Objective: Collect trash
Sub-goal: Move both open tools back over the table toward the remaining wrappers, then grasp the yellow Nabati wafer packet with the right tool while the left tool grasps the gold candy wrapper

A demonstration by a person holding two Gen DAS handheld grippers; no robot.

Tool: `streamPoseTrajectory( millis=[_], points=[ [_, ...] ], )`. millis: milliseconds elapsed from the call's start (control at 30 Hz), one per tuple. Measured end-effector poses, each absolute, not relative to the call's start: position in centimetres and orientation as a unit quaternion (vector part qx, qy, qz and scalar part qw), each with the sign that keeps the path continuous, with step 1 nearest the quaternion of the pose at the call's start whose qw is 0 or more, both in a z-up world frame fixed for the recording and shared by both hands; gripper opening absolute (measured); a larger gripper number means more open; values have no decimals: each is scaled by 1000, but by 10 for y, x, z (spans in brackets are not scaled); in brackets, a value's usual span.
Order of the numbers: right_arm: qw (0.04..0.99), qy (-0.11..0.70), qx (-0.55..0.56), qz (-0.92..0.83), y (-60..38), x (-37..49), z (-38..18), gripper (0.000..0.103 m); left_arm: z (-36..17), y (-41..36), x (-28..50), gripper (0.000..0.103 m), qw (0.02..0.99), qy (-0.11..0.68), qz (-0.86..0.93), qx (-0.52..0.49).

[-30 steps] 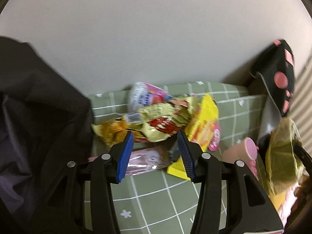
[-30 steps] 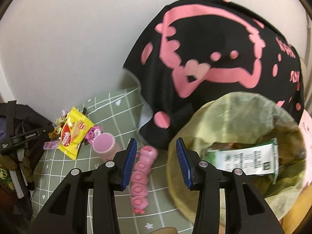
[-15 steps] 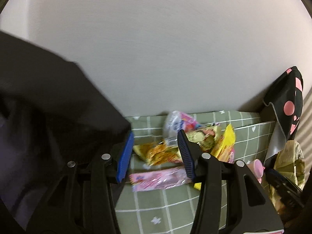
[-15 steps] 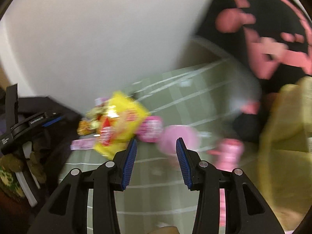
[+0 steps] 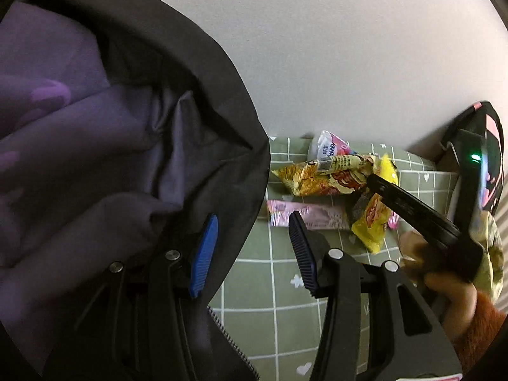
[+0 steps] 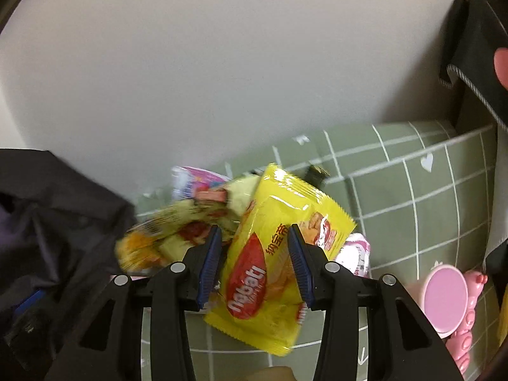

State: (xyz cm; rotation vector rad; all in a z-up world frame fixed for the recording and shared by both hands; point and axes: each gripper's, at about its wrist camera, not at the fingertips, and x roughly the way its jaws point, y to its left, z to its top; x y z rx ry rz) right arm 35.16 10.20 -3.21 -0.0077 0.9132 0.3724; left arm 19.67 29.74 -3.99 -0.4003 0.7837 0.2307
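A pile of snack wrappers lies on the green checked cloth by the wall. In the right wrist view my right gripper (image 6: 252, 262) is open just over the yellow Nabati wrapper (image 6: 273, 273), its jaws on either side of it. An orange-yellow crumpled wrapper (image 6: 165, 241) lies left of it. In the left wrist view my left gripper (image 5: 250, 254) is open and empty, set back beside the dark bag (image 5: 111, 158). A pink wrapper (image 5: 314, 219) lies ahead, and the right gripper's fingers (image 5: 409, 209) reach into the pile.
A pink lidded cup (image 6: 444, 298) and a pink toy (image 6: 470, 327) stand at the right. A black cloth with pink spots (image 6: 482, 47) hangs at the far right. A yellow-green trash bag (image 5: 492, 254) is at the right edge. The white wall is close behind.
My right gripper swung left from the trash bag to the wrapper pile and now straddles the yellow wrapper. My left gripper drew back and left, so the dark bag fills more of its view.
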Motion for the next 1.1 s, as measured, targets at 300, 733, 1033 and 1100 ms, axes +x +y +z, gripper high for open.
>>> streamPoseTrajectory(
  millis=[300,733,1033,1100],
  points=[
    [873,443,-39,200,74,349,-18,11,-36,293,198,44,899,374,87,-209],
    [886,410,4,216,-14,333,46,5,-37,257,254,45,903,397,15,-163],
    [870,443,15,214,-23,302,5,24,-51,245,307,45,897,437,-31,-52],
    [863,450,29,225,-28,295,-1,49,-56,245,314,45,891,449,-42,-49]
  ],
)
